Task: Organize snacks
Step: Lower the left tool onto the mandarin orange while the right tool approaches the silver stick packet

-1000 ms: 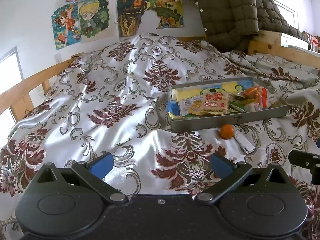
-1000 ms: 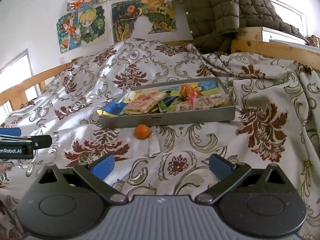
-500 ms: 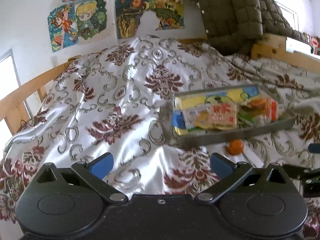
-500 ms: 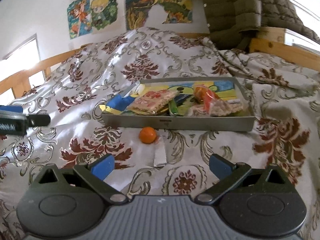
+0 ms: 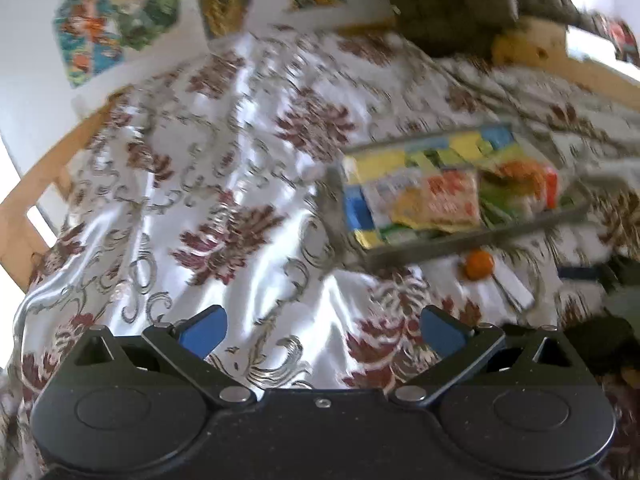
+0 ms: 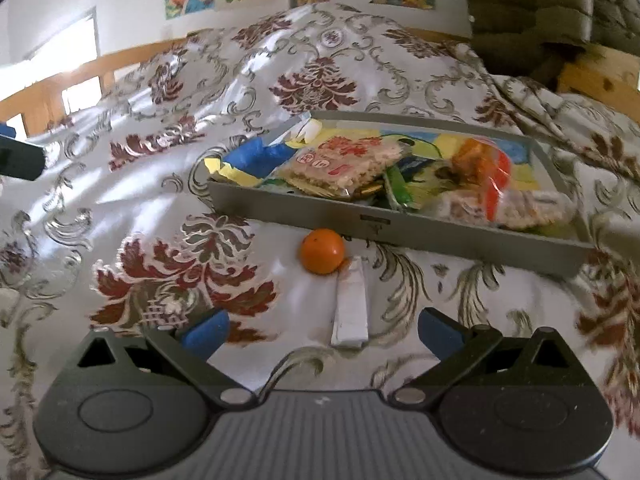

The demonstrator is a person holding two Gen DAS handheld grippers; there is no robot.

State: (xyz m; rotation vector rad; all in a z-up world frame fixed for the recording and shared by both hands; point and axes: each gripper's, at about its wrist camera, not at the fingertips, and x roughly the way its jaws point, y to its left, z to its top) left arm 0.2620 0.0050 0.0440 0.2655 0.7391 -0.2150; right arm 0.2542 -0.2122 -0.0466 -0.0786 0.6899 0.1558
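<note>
The left wrist view is smeared with blur, so the glossy floral bedspread [image 6: 280, 80] and the snacks read clearly only from the right. Ahead of the right gripper [image 6: 322, 330] sits a shallow grey metal tray [image 6: 400, 226], its far right corner running out of focus; it holds a clear cracker packet [image 6: 344, 168] with red printing too small to read, and a crinkled orange-and-red bag [image 6: 484, 168]. Just in front of the tray lies a small round orange [image 6: 322, 251], touching a flat white stick packet [image 6: 352, 304] that reaches nearly between the fingers. Both the right gripper and the left gripper [image 5: 322, 328] stand wide apart, holding nothing.
</note>
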